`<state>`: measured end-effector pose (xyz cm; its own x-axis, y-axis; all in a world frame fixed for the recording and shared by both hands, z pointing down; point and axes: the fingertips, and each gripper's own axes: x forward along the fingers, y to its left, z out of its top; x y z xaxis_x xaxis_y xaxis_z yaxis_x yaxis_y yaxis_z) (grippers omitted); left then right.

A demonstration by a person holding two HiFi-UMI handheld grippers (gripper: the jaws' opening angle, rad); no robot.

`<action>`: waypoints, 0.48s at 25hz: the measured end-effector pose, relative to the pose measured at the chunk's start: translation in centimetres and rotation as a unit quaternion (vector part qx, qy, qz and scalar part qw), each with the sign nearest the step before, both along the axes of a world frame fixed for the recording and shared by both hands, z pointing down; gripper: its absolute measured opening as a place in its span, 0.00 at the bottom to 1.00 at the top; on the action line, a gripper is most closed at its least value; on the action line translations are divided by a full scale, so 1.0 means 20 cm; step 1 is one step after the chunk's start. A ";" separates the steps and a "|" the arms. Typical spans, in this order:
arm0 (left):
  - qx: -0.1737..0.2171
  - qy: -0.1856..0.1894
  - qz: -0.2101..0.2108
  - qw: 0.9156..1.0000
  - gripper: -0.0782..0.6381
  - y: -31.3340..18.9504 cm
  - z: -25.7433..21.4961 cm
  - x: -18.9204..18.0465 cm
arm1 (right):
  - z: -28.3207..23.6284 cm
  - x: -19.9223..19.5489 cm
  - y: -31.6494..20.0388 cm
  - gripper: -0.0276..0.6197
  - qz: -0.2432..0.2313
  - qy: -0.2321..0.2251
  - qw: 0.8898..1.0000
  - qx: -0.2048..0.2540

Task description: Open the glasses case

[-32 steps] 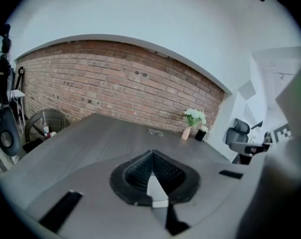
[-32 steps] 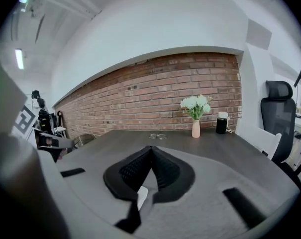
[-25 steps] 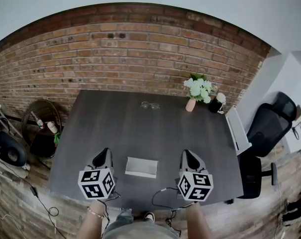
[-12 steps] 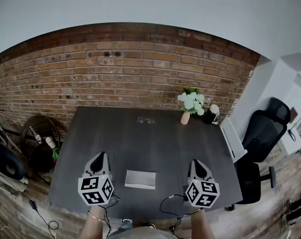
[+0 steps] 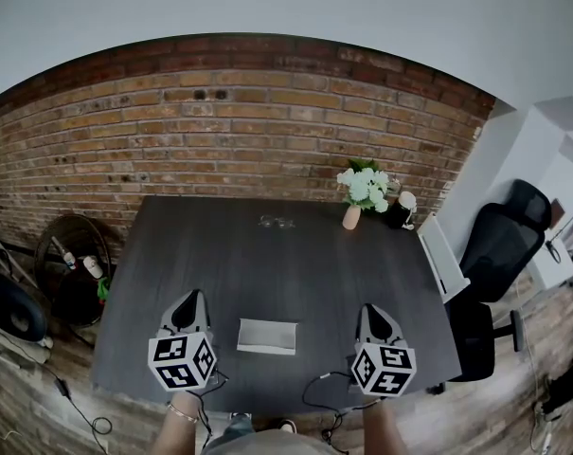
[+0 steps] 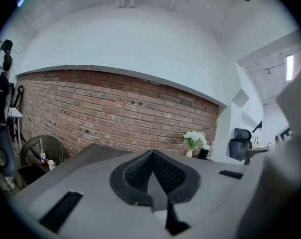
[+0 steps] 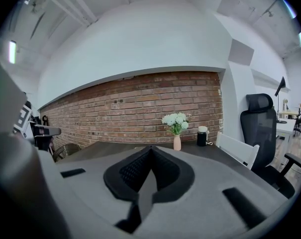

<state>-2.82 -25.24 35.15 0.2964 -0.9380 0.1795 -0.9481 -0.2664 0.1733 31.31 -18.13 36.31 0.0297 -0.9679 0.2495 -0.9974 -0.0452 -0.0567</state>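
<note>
A flat grey glasses case (image 5: pixel 268 336) lies shut on the dark table (image 5: pixel 267 263), near its front edge. My left gripper (image 5: pixel 188 303) hovers to the left of the case, shut and empty, well apart from it. My right gripper (image 5: pixel 374 313) hovers to the right of the case, also shut with nothing in it. In the left gripper view the jaws (image 6: pixel 151 153) meet tip to tip. The jaws (image 7: pixel 150 148) are likewise pressed together in the right gripper view. A pair of glasses (image 5: pixel 277 222) rests at the far side of the table.
A pink vase of white flowers (image 5: pixel 358 195) and a dark mug (image 5: pixel 397 214) stand at the table's far right corner. A white chair (image 5: pixel 443 257) and a black office chair (image 5: pixel 499 245) stand on the right. A wicker basket (image 5: pixel 73 249) sits by the brick wall, left.
My right gripper has shifted to the right, farther from the case. The head view has tilted up a little. The left gripper and the case stay where they were.
</note>
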 end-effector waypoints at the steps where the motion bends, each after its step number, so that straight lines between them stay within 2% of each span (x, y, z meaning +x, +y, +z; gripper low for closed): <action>1: -0.002 0.002 0.000 1.000 0.10 0.00 0.01 0.00 | 0.00 0.00 0.00 0.04 -0.001 0.000 1.000 0.000; 12: -0.011 0.000 0.006 1.000 0.10 -0.02 0.04 -0.02 | 0.02 -0.06 -0.01 0.04 -0.005 -0.005 1.000 -0.006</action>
<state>-3.25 -25.57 35.96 0.3082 -0.9299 0.2005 -0.9447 -0.2743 0.1799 30.18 -18.42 36.75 0.0184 -0.9649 0.2620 -0.9972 -0.0368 -0.0656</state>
